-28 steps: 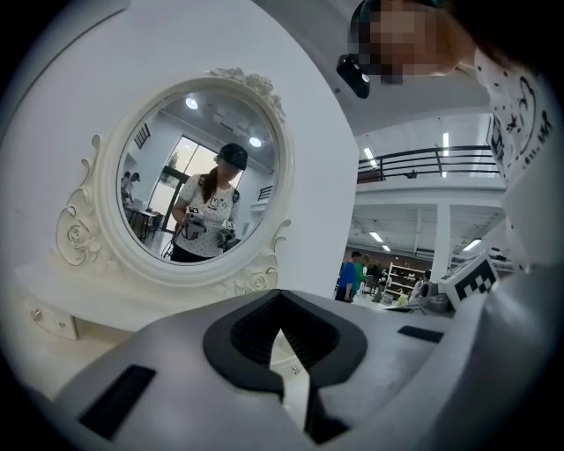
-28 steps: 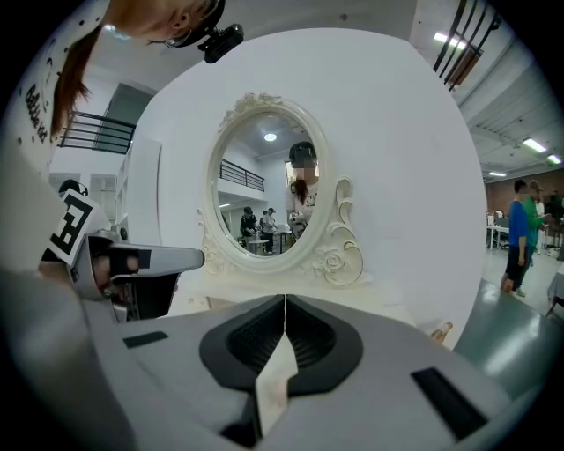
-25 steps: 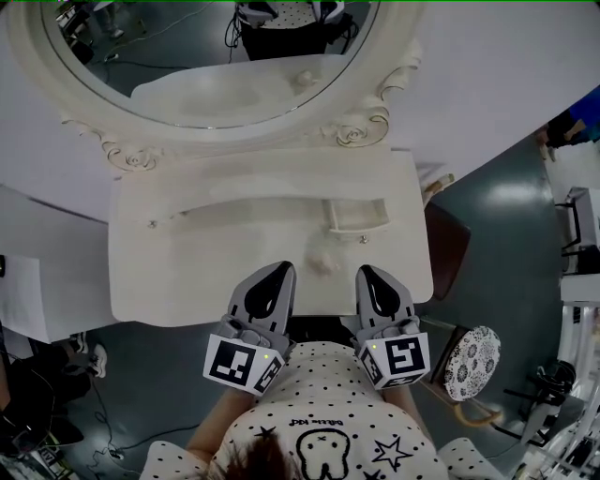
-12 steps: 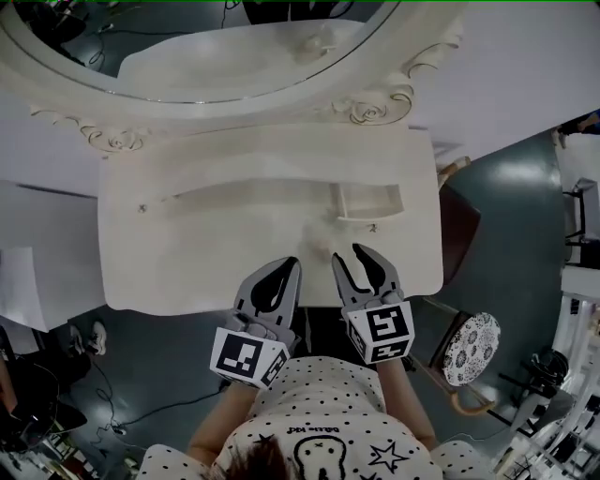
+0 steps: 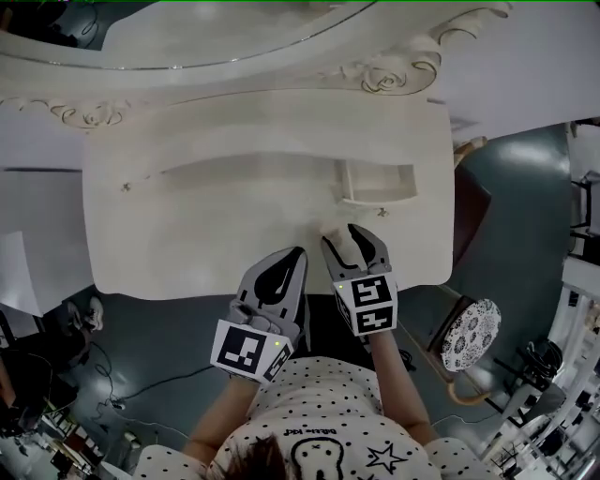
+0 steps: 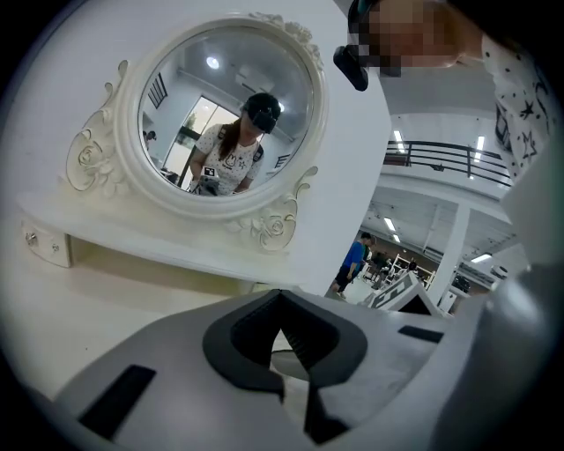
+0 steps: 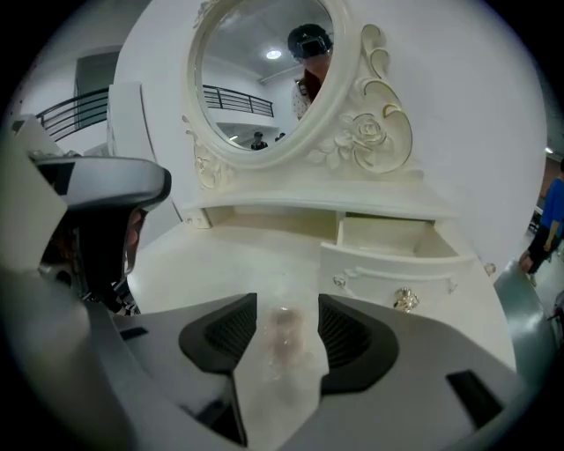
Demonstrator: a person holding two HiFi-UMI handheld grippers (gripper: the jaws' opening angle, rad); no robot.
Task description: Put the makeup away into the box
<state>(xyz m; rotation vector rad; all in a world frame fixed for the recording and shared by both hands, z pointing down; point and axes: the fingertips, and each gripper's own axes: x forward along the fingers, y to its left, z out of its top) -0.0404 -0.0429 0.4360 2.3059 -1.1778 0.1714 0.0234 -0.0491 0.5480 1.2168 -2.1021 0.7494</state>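
Note:
A small, clear pinkish makeup bottle [image 5: 329,230] [image 7: 284,333] stands on the white dressing table [image 5: 187,225] near its front edge. My right gripper [image 5: 349,240] [image 7: 284,352] is over that edge. Its jaws have just been opening and now stand open, one on each side of the bottle, with the pads apart from it. Just beyond it is the small box-like drawer [image 5: 377,199] [image 7: 388,262], pulled out, with its inside bare as far as I can see. My left gripper [image 5: 284,258] [image 6: 284,339] is shut and holds nothing, left of the right one over the front edge.
An oval mirror [image 5: 234,28] [image 6: 225,114] in a carved frame rises at the back of the table. A raised shelf [image 5: 234,164] runs along the back. A round patterned stool [image 5: 473,335] and a dark seat [image 5: 471,217] stand on the floor at the right.
Both grippers have sunk and moved forward over the table's front edge. The right gripper's jaws went from shut to open, and the bottle now stands between them. The left stayed shut.

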